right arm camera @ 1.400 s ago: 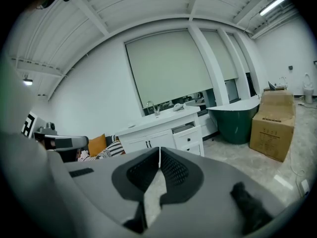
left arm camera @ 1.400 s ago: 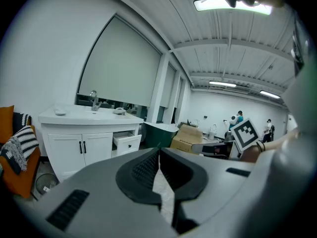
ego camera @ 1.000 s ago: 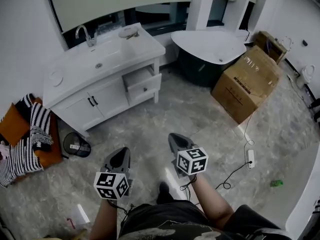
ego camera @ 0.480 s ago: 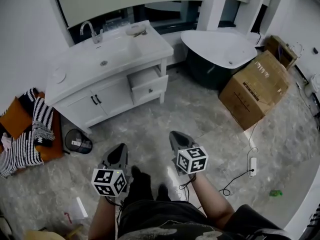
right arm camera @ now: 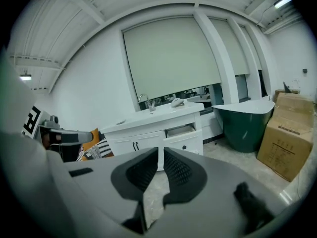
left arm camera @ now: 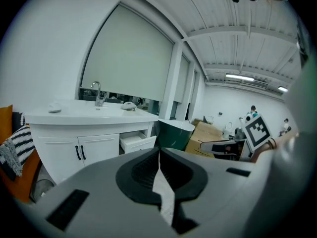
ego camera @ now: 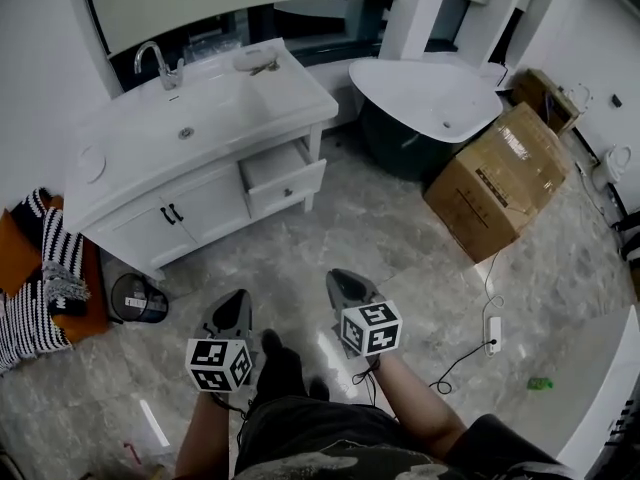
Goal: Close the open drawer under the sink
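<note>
The white vanity (ego camera: 190, 208) stands at the far left with its sink (ego camera: 190, 118) on top. Its right-hand drawer (ego camera: 283, 180) is pulled out, also seen as an open drawer (left arm camera: 137, 142) in the left gripper view and an open drawer (right arm camera: 184, 133) in the right gripper view. My left gripper (ego camera: 236, 313) and right gripper (ego camera: 345, 286) hang side by side over the marble floor, well short of the vanity, both pointing toward it. The left gripper (left arm camera: 159, 150) is shut and holds nothing. The right gripper (right arm camera: 161, 150) is also shut and empty.
A dark green bathtub (ego camera: 420, 98) stands right of the vanity, with a large cardboard box (ego camera: 495, 178) beyond it. A power strip with cable (ego camera: 490, 333) lies on the floor at right. A small bin (ego camera: 135, 298) and striped cloth (ego camera: 45, 268) sit left of the vanity.
The person has stepped forward and both grippers have advanced a little toward the vanity. Both stay shut, and the drawer stands open as before.
</note>
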`<move>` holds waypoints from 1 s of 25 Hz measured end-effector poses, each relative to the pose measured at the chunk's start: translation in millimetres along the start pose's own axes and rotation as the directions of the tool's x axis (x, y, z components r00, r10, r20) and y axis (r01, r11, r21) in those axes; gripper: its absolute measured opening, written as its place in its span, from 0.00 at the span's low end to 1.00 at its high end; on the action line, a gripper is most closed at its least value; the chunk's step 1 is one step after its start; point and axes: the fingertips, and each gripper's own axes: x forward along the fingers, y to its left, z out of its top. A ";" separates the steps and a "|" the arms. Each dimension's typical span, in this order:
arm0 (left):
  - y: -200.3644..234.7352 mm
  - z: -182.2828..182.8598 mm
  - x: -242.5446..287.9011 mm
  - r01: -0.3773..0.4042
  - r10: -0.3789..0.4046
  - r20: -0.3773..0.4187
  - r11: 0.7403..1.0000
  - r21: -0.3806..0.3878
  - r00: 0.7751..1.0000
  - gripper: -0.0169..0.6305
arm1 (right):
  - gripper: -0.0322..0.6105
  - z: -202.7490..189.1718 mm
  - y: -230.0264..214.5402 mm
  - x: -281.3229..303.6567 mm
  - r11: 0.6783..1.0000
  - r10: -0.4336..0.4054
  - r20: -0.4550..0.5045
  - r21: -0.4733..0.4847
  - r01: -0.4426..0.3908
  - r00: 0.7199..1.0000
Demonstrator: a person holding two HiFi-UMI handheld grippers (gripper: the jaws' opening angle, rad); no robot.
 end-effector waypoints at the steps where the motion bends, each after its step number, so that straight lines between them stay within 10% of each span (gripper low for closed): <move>1: 6.8 -0.1 9.5 0.007 -0.008 -0.014 1.000 -0.002 1.000 0.05 | 0.09 6.1 -4.6 7.5 1.000 -0.021 0.023 0.005 0.021 1.000; 19: 136.7 14.5 119.6 0.035 -0.036 -0.068 0.999 -0.016 0.997 0.05 | 0.10 36.2 -35.4 169.4 0.987 -0.159 -0.042 -0.024 0.159 0.986; 25: 148.2 2.2 145.3 0.016 -0.021 -0.100 0.999 -0.049 0.995 0.05 | 0.25 16.1 -49.3 203.6 0.992 -0.130 -0.116 -0.020 0.128 0.985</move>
